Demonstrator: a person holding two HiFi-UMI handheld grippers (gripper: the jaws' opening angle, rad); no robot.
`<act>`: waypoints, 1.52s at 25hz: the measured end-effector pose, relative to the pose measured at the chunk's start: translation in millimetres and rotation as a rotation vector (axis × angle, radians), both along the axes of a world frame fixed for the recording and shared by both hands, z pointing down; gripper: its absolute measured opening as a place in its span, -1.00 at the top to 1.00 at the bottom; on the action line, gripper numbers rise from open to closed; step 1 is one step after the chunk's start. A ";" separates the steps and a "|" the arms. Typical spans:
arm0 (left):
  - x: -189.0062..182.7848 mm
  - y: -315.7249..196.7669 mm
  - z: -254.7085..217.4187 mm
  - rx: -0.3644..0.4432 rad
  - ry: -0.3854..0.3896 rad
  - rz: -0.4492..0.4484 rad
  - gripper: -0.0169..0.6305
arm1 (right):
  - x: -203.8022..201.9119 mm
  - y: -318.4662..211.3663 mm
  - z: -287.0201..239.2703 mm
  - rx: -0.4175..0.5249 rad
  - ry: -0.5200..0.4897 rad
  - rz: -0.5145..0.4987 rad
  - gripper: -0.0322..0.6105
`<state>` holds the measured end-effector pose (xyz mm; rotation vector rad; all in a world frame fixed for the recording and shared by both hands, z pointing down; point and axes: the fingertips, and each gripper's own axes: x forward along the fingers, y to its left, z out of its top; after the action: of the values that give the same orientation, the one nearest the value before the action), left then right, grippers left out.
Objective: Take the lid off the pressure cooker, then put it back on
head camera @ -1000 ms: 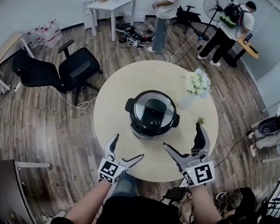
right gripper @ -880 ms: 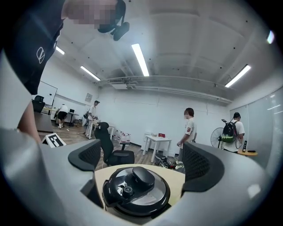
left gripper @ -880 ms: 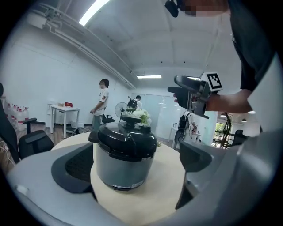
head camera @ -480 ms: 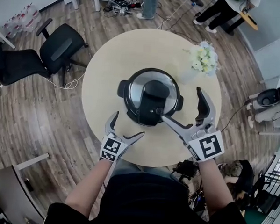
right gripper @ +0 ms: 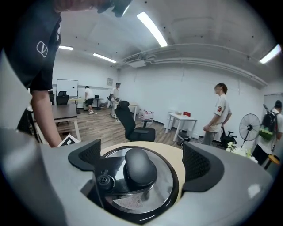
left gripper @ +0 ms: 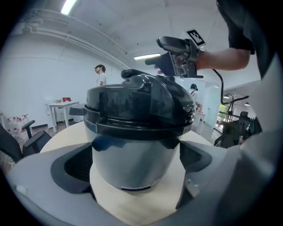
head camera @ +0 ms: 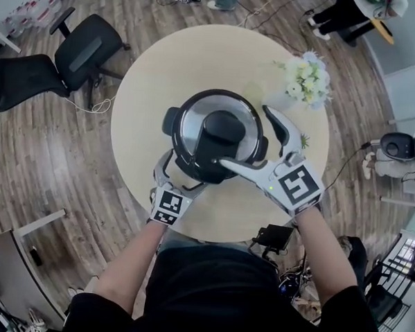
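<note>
A black and steel pressure cooker (head camera: 212, 138) stands mid-table with its lid (head camera: 193, 126) on; the lid carries a black handle (head camera: 223, 131). My right gripper (head camera: 246, 138) hovers open above the lid's right half. In the right gripper view the handle (right gripper: 139, 165) lies between and below the spread pads (right gripper: 201, 161), untouched. My left gripper (head camera: 181, 174) is open at the cooker's near side. In the left gripper view the cooker's body (left gripper: 132, 150) fills the gap between the two pads (left gripper: 73, 165) without visible contact, and the right gripper (left gripper: 177, 53) shows above the lid.
The cooker rests on a round beige table (head camera: 192, 60). A vase of white flowers (head camera: 304, 77) stands at its far right. Black office chairs (head camera: 89, 48) sit on the wooden floor to the left. People (right gripper: 219, 112) stand farther off. A small appliance (head camera: 403, 146) sits on the floor at right.
Both grippers have moved forward from the table's near edge to the cooker. The right one has risen over the lid; the left has come up against the cooker's near side.
</note>
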<state>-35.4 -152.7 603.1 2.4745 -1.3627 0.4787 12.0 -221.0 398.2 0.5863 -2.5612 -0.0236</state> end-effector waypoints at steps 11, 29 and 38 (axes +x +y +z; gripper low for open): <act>1.9 -2.0 5.5 0.011 -0.017 -0.016 -0.88 | -42.2 -12.9 75.2 -0.120 0.371 -0.315 -0.92; 2.2 -1.1 4.2 0.017 -0.015 -0.018 -0.88 | -48.3 -7.9 95.4 -0.277 0.602 -0.417 -0.11; 0.7 -0.8 3.6 0.012 -0.014 -0.022 -0.88 | -52.9 -14.0 93.7 -0.299 0.593 -0.299 0.01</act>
<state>-34.7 -153.4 606.7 2.4668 -1.4011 0.4858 -40.8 -235.0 491.9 0.0569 -1.9954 0.0715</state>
